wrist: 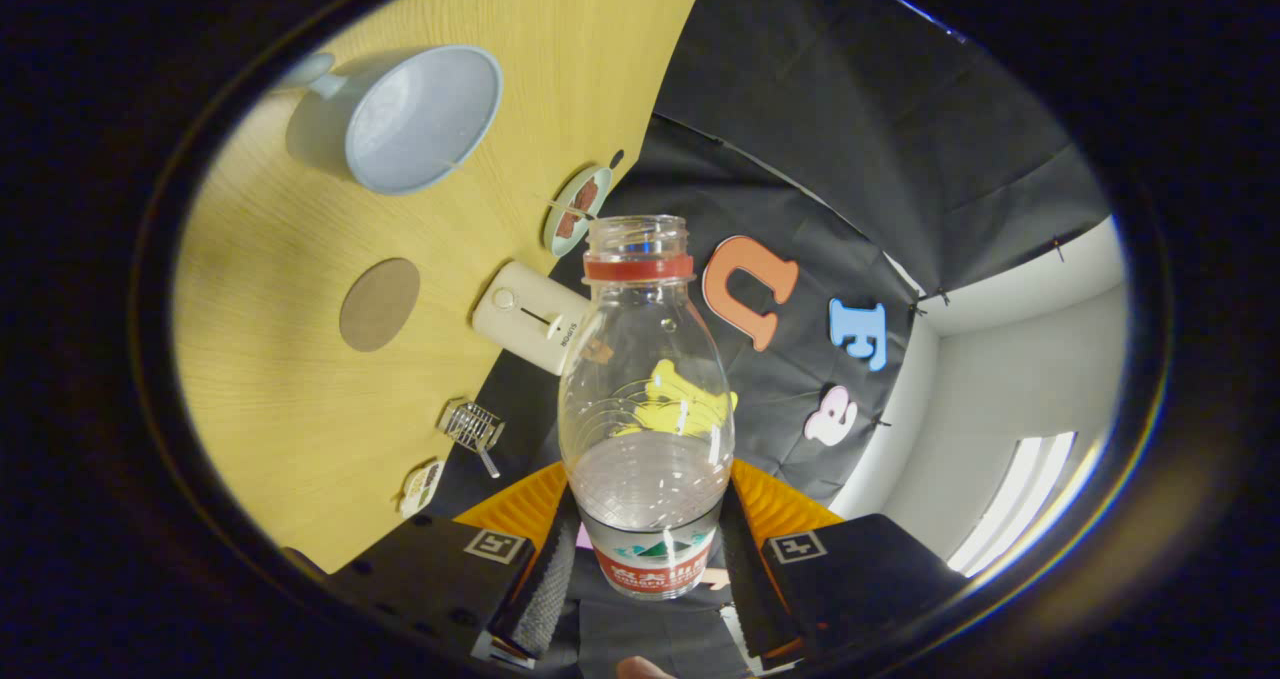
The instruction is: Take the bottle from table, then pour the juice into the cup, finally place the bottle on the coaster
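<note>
The gripper (648,549) holds a clear plastic bottle (645,409) between its two fingers (548,584). Both fingers press on the lower part of the bottle, one on each side, right by its label. The bottle has no cap on it, and a red ring sits around its neck just under the open mouth. The whole view is tipped, so the wooden table (300,399) looks slanted off to one side of the bottle. A light blue cup (425,119) stands on the table, well beyond the fingers and far from the bottle's mouth. Its inside looks pale and bare. A round brown coaster (379,304) lies flat on the table, between the cup and the fingers, and well apart from the bottle. A small white box (530,316) sits near the table's edge, just beside the bottle's neck in the view. A small round dish (577,209) rests past it. A little wire basket (472,426) sits on the table closer to the fingers.
</note>
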Demonstrator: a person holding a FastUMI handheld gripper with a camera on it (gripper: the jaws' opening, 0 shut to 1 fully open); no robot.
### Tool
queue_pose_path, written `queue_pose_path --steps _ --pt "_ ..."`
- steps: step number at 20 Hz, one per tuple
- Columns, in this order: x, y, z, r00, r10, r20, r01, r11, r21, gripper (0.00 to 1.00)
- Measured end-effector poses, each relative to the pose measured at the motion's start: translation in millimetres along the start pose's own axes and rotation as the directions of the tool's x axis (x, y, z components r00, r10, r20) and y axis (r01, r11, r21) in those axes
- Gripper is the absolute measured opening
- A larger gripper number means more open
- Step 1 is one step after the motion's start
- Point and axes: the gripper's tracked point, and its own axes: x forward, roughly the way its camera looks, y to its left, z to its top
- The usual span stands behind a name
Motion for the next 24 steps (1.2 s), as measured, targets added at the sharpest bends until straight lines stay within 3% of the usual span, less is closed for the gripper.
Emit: queue_pose_path --steps 11,14,17,19,22,24 --pt "-1.6 -5.4 2.1 1.000 -0.007 0.006 0.007 0.998 0.059 0.74" --pt "-2.5 4.1 3.0 0.999 0.042 0.008 -0.043 0.983 0.177 0.74" --pt "-6.1 -4.5 2.8 0.999 0.037 0.009 -0.038 0.966 0.257 0.74" --pt "-8.7 -3.9 1.8 0.998 0.056 0.016 -0.058 0.942 0.331 0.74" --pt "-15.7 -4.0 -6.8 0.994 0.107 0.010 -0.098 0.869 0.485 0.74" --pt "-23.4 -13.3 -19.1 0.995 0.101 -0.002 -0.081 0.814 0.575 0.74"
